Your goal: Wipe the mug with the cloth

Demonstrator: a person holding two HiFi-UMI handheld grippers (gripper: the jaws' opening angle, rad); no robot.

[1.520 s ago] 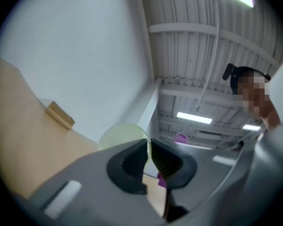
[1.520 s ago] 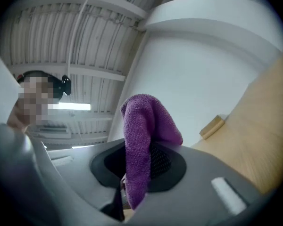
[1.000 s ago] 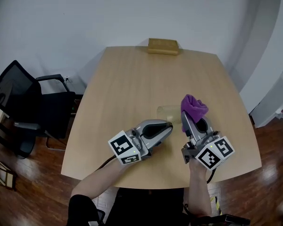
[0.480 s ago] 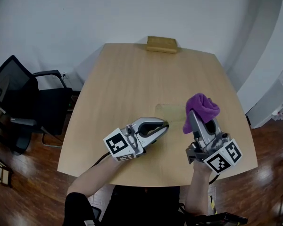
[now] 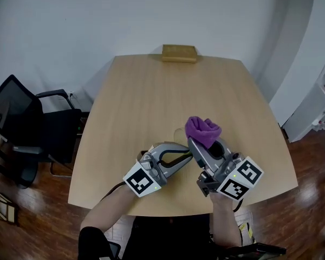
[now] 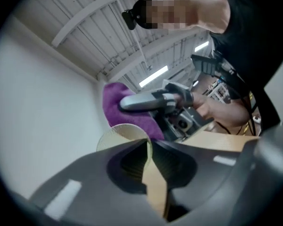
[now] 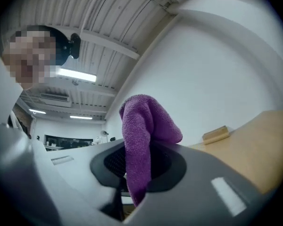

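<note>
A pale, see-through mug (image 5: 179, 135) is held above the table, with its thin wall pinched between the jaws of my left gripper (image 5: 189, 154). In the left gripper view the mug's round rim (image 6: 121, 136) stands just beyond the left gripper (image 6: 148, 142). My right gripper (image 5: 195, 141) is shut on a purple cloth (image 5: 202, 129) that bunches out past its tips. The cloth (image 6: 117, 108) sits right at the mug's far side. In the right gripper view the cloth (image 7: 144, 126) hangs between the jaws of the right gripper (image 7: 140, 157) and hides the mug.
The wooden table (image 5: 151, 91) carries a wooden block (image 5: 179, 53) at its far edge. A black office chair (image 5: 27, 129) stands to the left, and a white cabinet (image 5: 314, 107) stands to the right. The person's face is in both gripper views.
The right gripper has carried the cloth leftward until it meets the mug. The left gripper has rolled and sunk a little, still holding the mug.
</note>
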